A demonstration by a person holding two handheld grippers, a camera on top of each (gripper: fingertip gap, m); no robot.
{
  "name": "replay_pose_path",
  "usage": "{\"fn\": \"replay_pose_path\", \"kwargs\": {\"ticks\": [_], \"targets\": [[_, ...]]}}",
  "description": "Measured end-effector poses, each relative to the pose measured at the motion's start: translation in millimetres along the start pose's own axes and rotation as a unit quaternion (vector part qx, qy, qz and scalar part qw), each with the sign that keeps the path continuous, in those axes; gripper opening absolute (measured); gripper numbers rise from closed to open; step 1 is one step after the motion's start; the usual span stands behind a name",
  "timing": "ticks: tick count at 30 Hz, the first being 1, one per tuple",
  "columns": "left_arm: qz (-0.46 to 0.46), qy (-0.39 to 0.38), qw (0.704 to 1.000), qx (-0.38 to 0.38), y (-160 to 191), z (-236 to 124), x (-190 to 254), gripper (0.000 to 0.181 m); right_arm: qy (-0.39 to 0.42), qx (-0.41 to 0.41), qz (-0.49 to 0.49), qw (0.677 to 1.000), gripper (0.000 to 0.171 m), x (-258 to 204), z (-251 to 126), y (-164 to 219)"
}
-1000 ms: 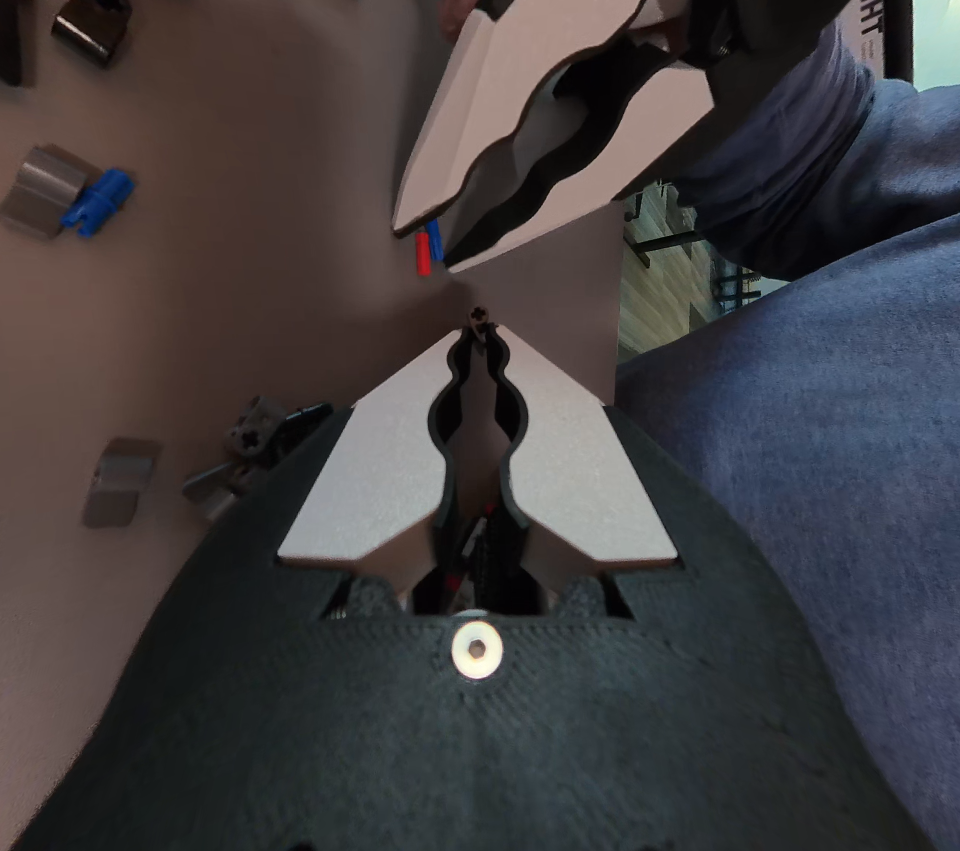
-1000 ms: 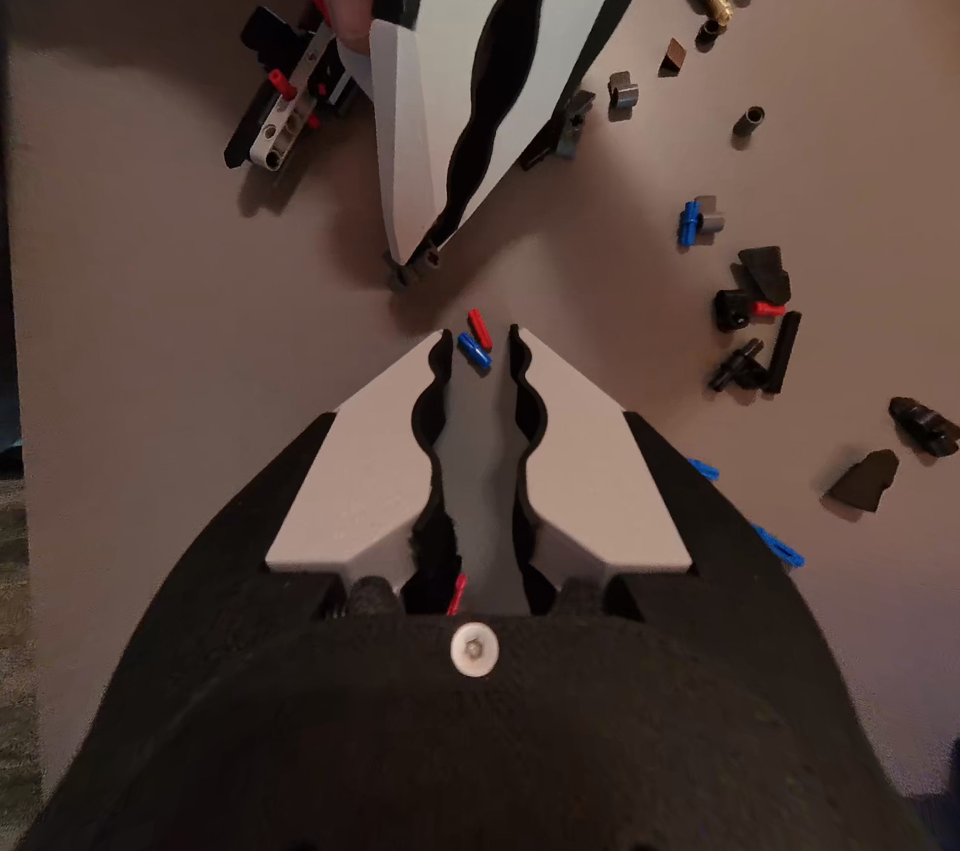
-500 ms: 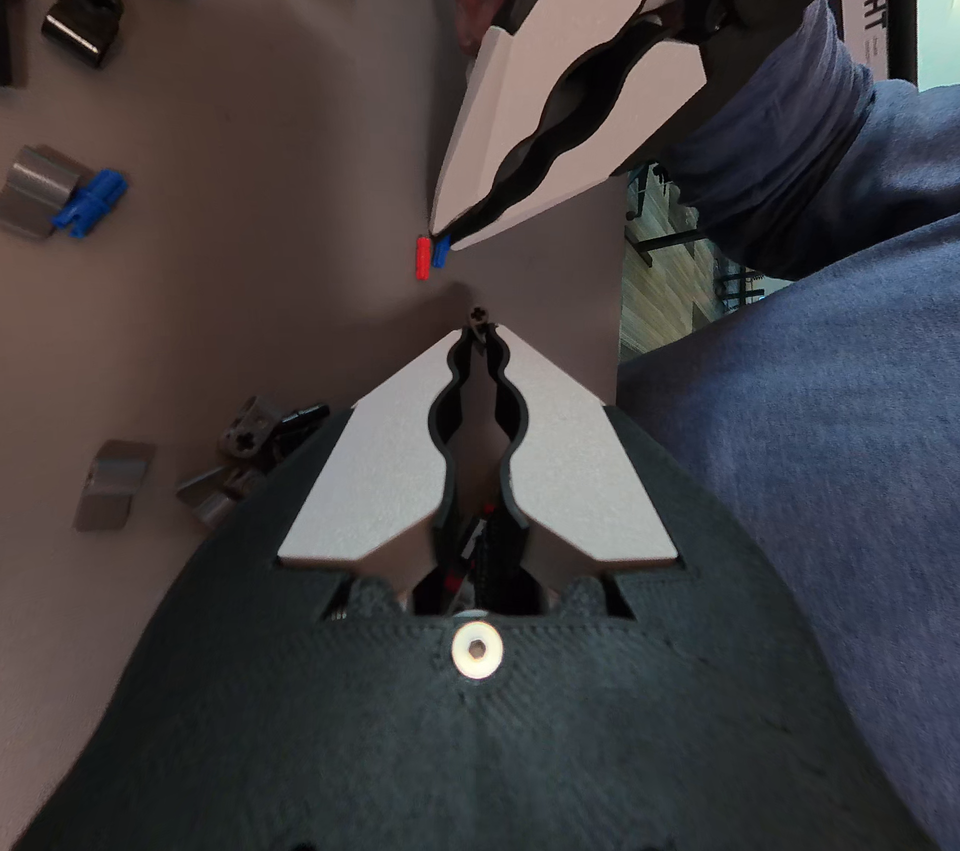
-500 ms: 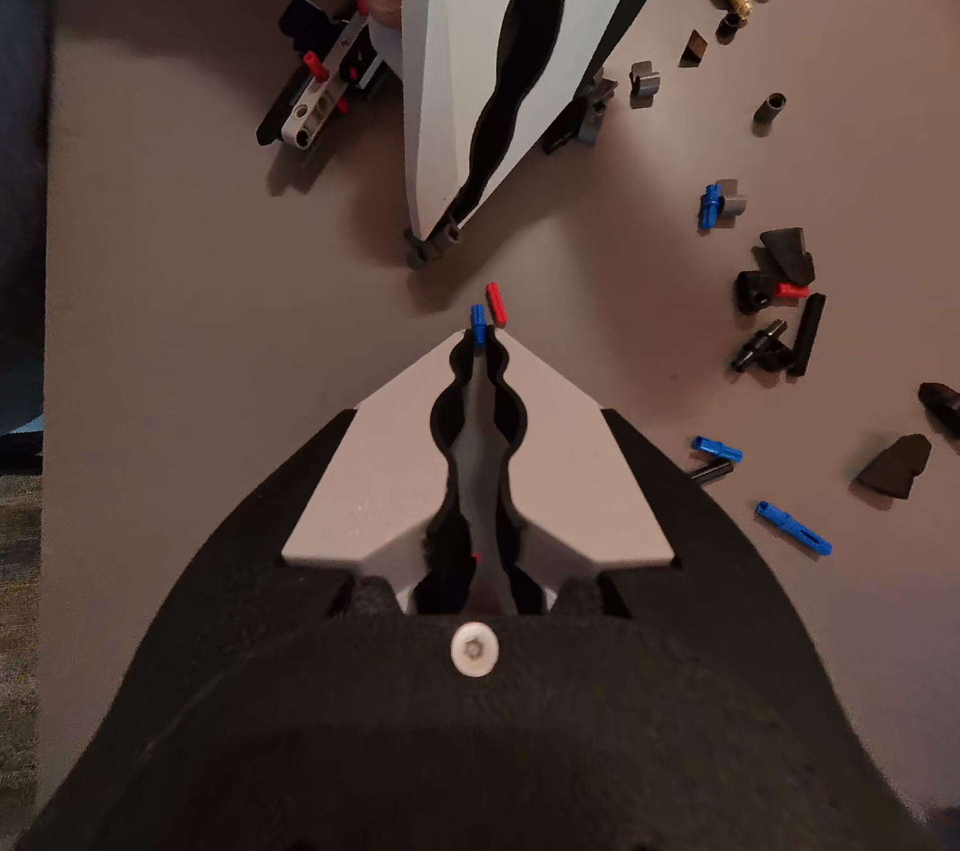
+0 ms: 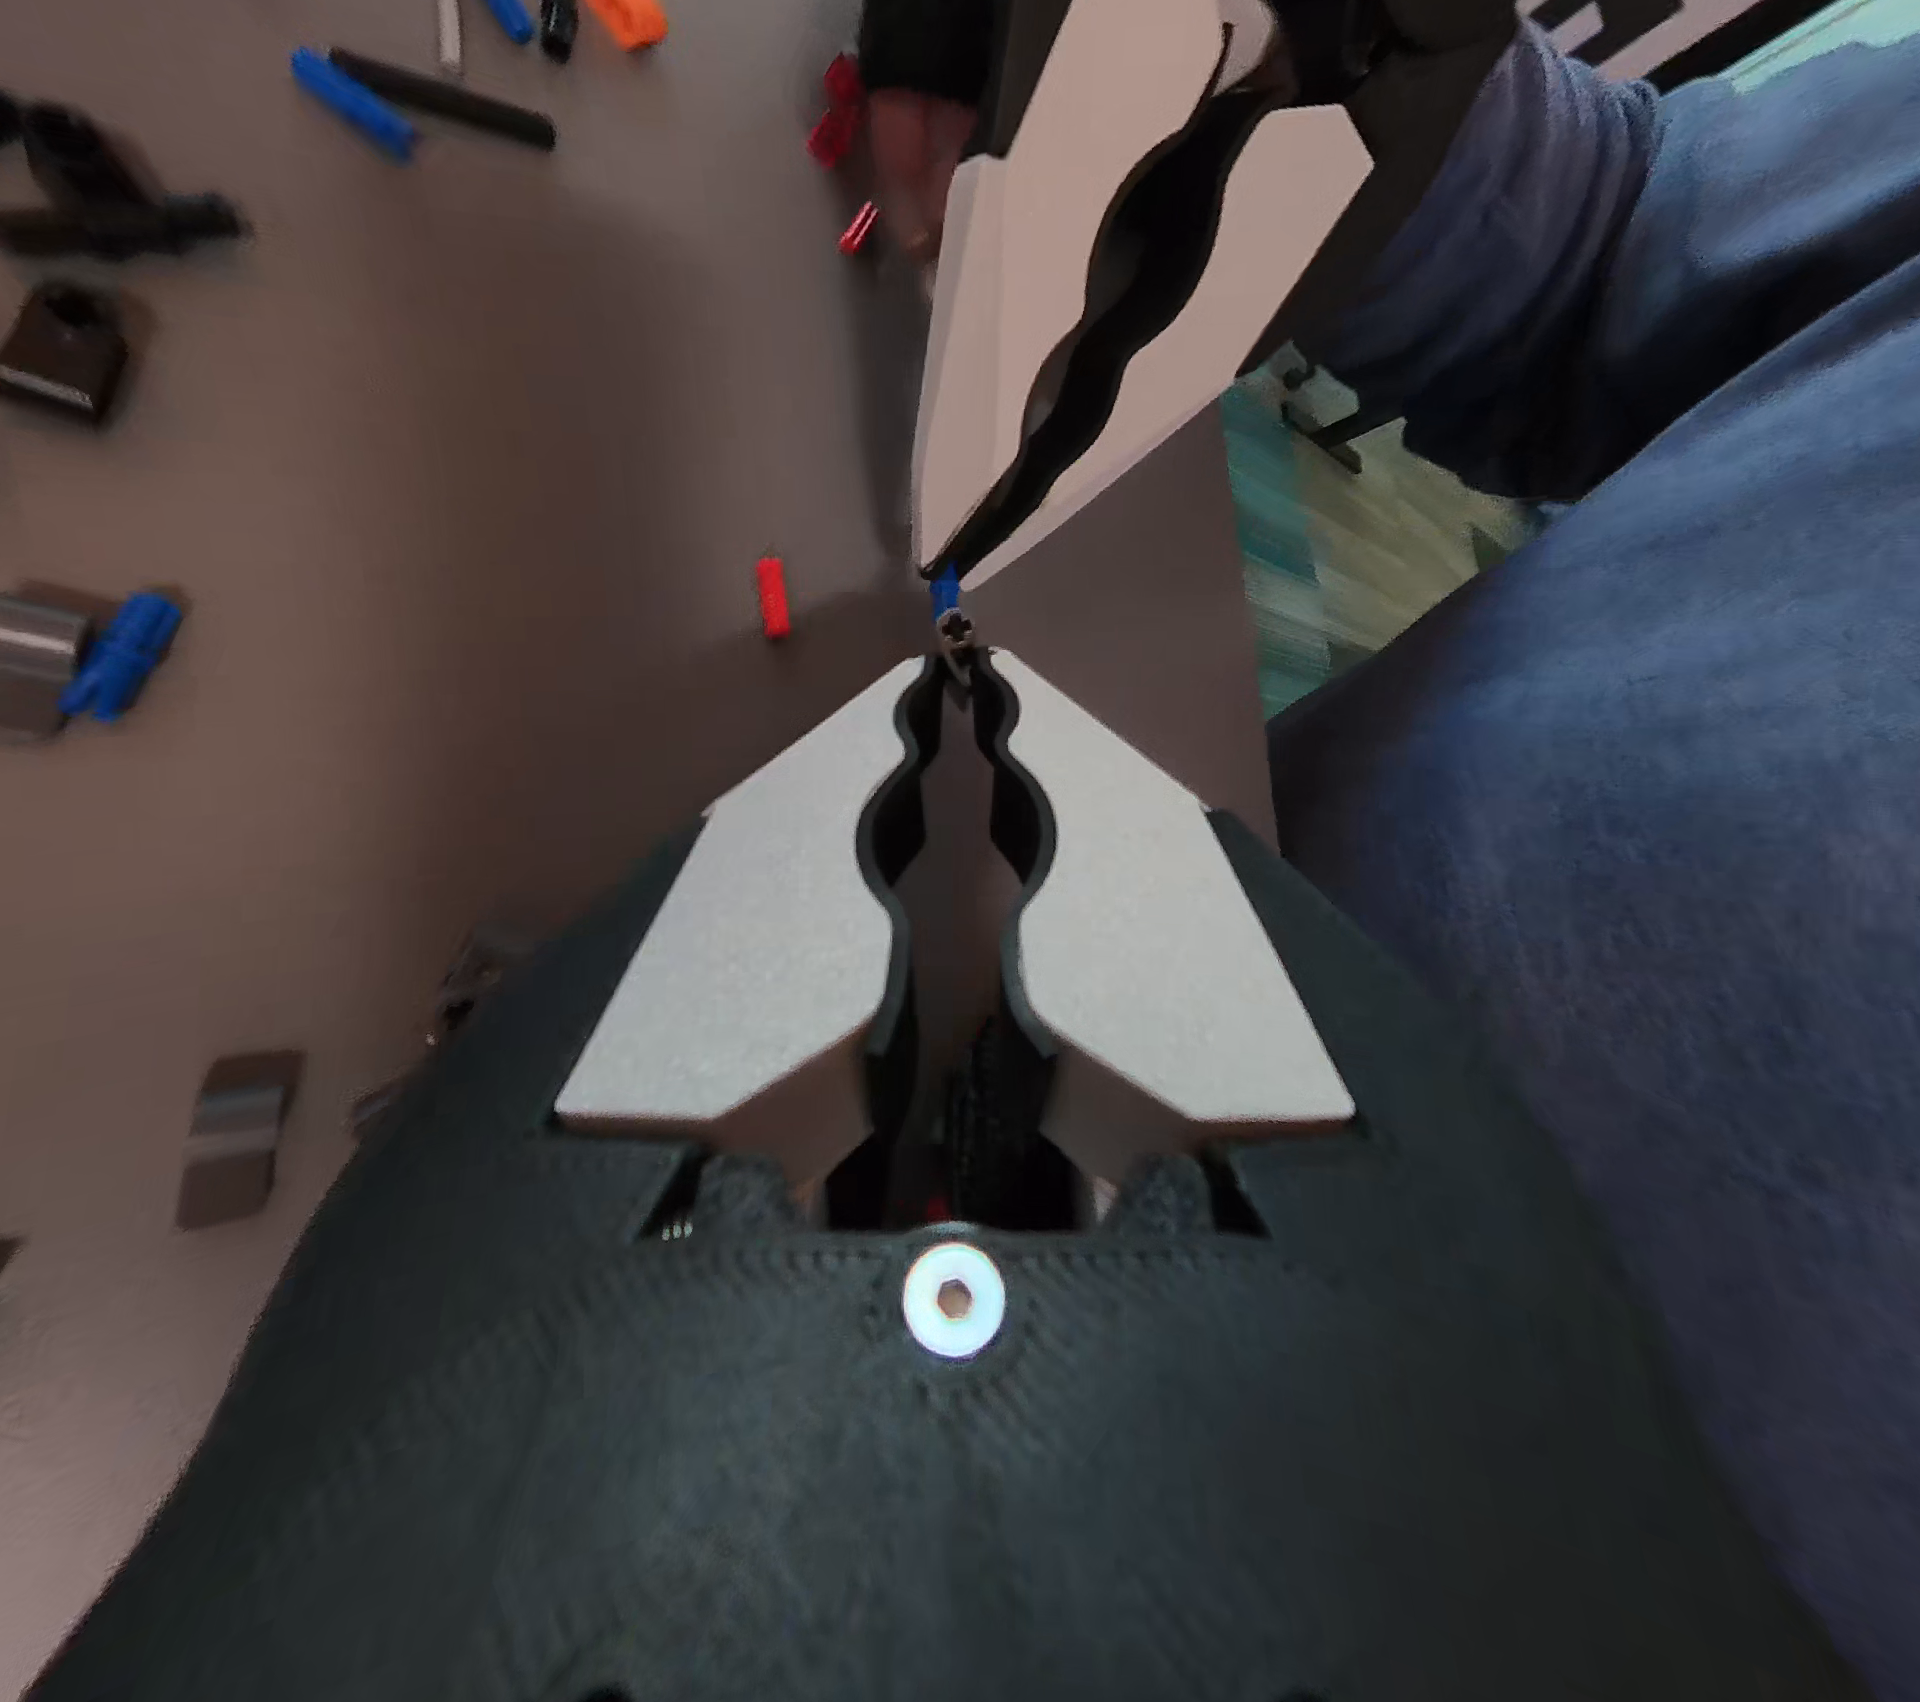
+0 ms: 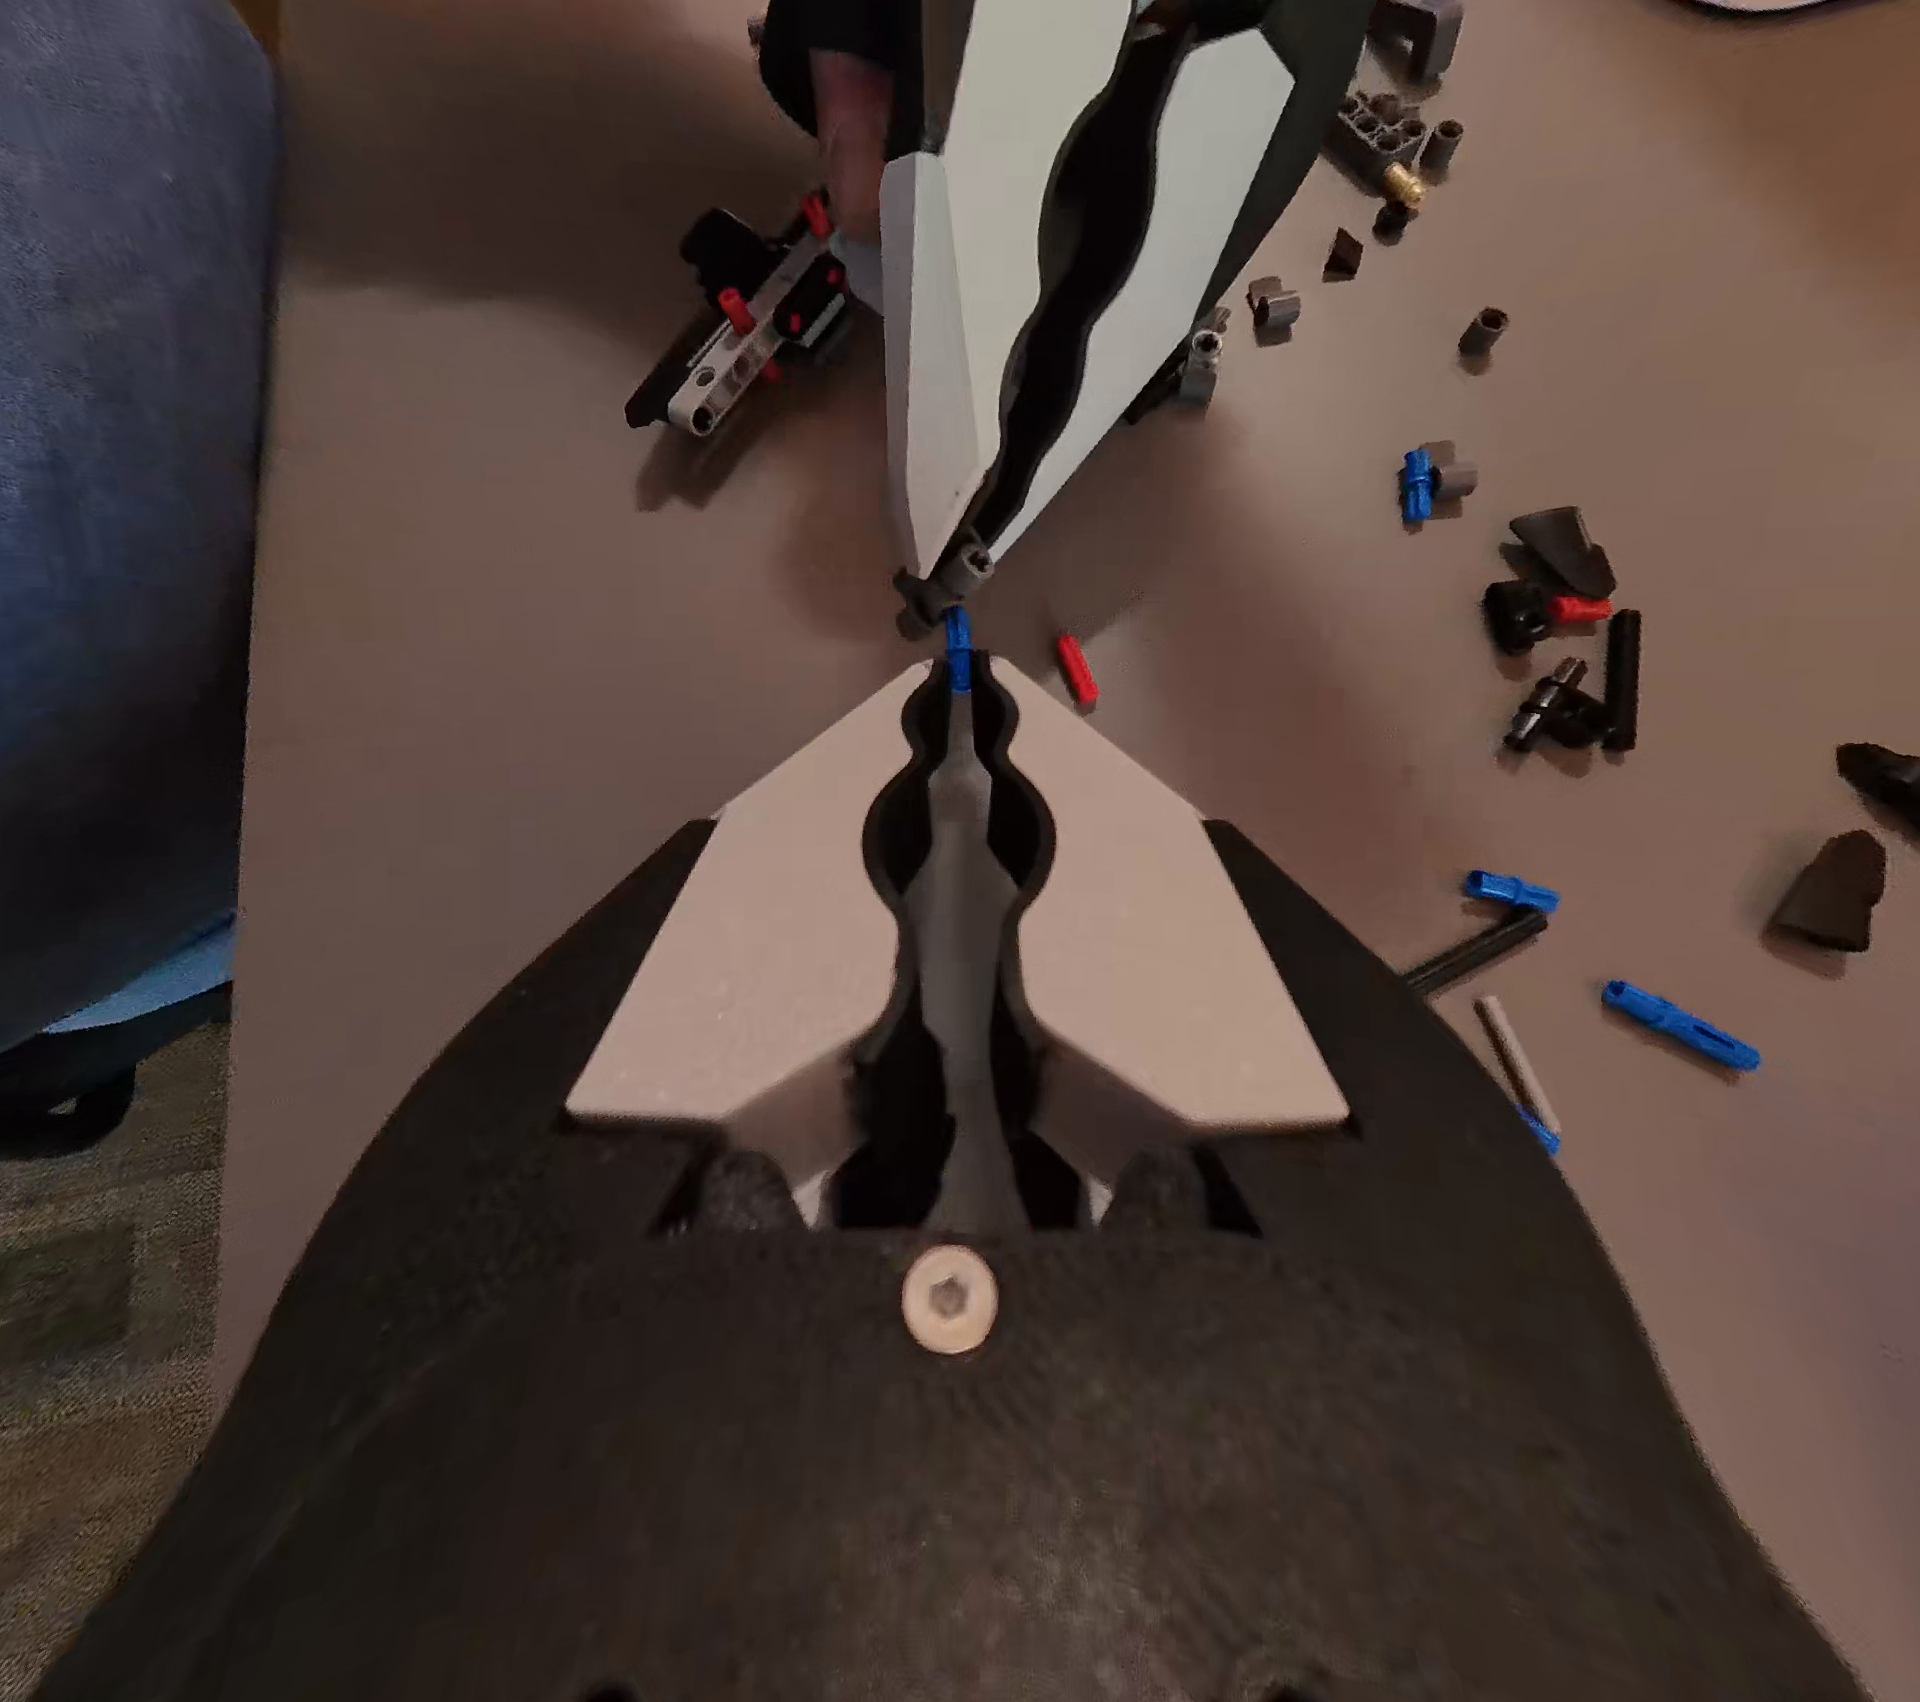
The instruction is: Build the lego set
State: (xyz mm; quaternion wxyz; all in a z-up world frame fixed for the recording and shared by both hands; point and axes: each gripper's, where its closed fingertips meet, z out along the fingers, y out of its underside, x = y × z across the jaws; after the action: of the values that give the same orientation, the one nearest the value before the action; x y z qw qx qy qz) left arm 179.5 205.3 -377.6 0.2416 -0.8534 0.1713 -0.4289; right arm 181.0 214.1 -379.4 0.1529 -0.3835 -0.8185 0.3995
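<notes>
The right tool (image 6: 958, 673) pinches a blue pin (image 6: 957, 650); the left tool (image 5: 957, 665) grips a dark connector (image 6: 940, 587) above the surface (image 6: 520, 613). The pin seemingly meets its hole; next, an aligned push.

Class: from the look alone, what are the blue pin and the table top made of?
Blue pin: probably hard plastic, going by its even saturated colour and moulded ridges. Table top: smooth matte beige-brown surface without grain, perhaps laminate; the look leaves it open.

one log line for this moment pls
left tongs: shut on grey connector | right tongs: shut on blue pin | pin tip at connector | red pin: on table
</notes>
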Motion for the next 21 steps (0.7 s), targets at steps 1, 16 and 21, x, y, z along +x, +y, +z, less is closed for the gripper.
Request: {"fn": "replay_pose_path", "kwargs": {"ticks": [1,16,21], "targets": [[0.013,-0.005,1.0,0.003,-2.2,-1.2,1.2,0.004,0.002,0.003,-0.001,1.0,0.001,-0.3,-2.5,-1.5],[0.166,-0.058,0.984,0.001,-22.9,-17.2,24.8,0.004,0.004,0.008,-0.046,0.999,0.0,-4.0,-25.5,-28.0],[0.194,-0.09,0.976,-0.03,-22.1,-18.8,23.5,0.004,0.01,-0.019,-0.064,0.998,0.0,-2.4,-24.0,-29.1]]}}
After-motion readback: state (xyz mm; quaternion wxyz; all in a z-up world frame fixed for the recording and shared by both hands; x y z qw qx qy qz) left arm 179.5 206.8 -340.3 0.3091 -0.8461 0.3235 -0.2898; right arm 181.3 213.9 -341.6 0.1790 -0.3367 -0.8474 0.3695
